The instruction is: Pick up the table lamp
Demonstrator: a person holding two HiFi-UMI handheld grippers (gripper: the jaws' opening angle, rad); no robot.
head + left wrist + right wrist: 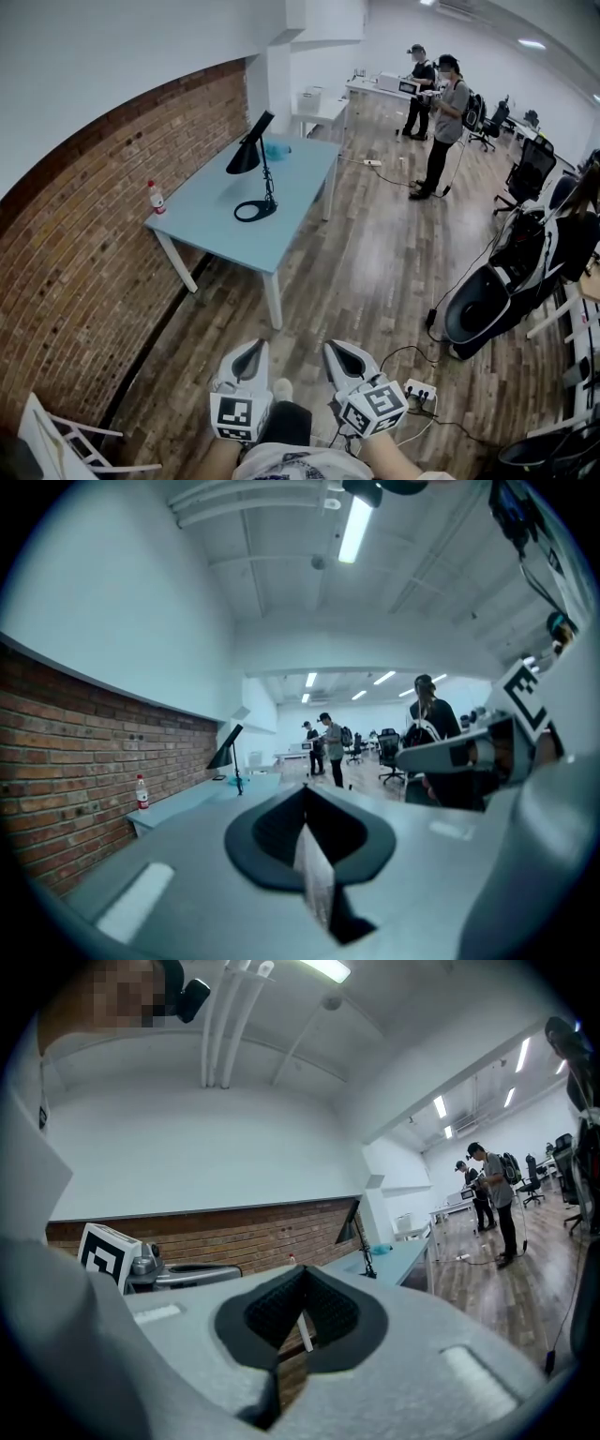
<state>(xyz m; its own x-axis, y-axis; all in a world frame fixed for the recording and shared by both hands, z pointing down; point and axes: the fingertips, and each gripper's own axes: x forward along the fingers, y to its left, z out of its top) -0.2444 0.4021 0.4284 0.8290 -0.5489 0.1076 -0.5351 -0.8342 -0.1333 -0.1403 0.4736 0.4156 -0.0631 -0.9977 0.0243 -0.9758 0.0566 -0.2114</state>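
Observation:
A black table lamp [256, 167] with a slanted cone shade and a ring base stands on a light blue table [216, 230] by the brick wall. It also shows far off in the left gripper view as the lamp [228, 755] and in the right gripper view as the lamp [357, 1233]. My left gripper [250, 357] and right gripper [343, 356] hang low over the wooden floor, well short of the table, pointing towards it. Both have their jaws shut with nothing between them.
A small bottle with a red cap [156, 197] stands at the table's near left corner and a blue object [277, 149] lies behind the lamp. Two people [439, 120] stand at the back. Office chairs [511, 272] and a power strip [419, 391] sit at the right; a white rack [66, 441] is at lower left.

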